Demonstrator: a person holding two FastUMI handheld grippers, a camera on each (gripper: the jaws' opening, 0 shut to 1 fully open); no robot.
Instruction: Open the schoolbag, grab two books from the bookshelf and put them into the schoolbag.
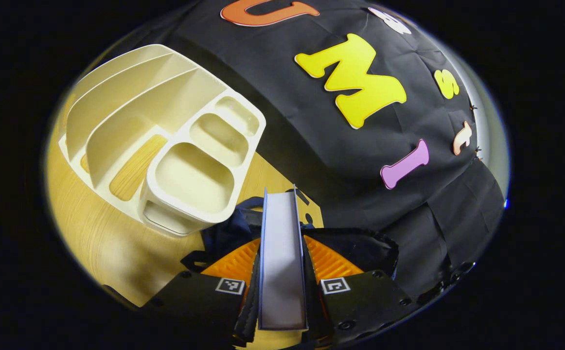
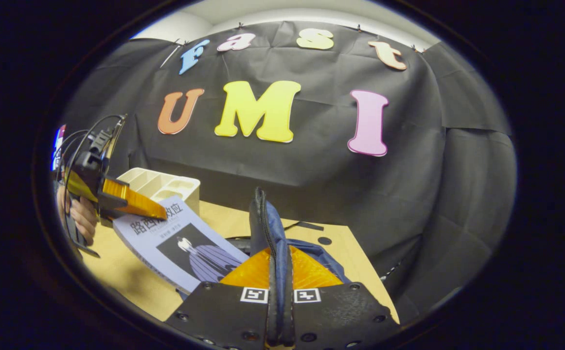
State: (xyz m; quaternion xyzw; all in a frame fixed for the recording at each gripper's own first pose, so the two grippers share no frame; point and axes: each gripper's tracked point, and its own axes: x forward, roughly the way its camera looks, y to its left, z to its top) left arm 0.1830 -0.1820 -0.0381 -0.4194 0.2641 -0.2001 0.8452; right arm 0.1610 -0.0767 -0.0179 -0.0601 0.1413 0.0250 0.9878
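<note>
The book (image 1: 282, 257), edge-on and clamped between the left gripper's (image 1: 282, 272) fingers, tilts over the bag (image 2: 282, 243), whose edge the right gripper (image 2: 279, 277) pinches upright, hiding its interior; the shelf (image 1: 166, 141) sits ahead-left.

In the left gripper view, the left gripper (image 1: 281, 272), with orange fingers (image 1: 234, 265) and black plates, is clamping a thin book with pale page edges and a blue-grey cover (image 1: 281, 262), seen edge-on and running straight away from the camera between both fingers. Beyond the book's far end, a dark navy fabric schoolbag (image 1: 229, 233) is lying on the light wooden table (image 1: 112, 248). A cream plastic bookshelf with slanted dividers and rounded tray compartments (image 1: 166, 141) is standing on the table to the left, just beside the bag.
</note>
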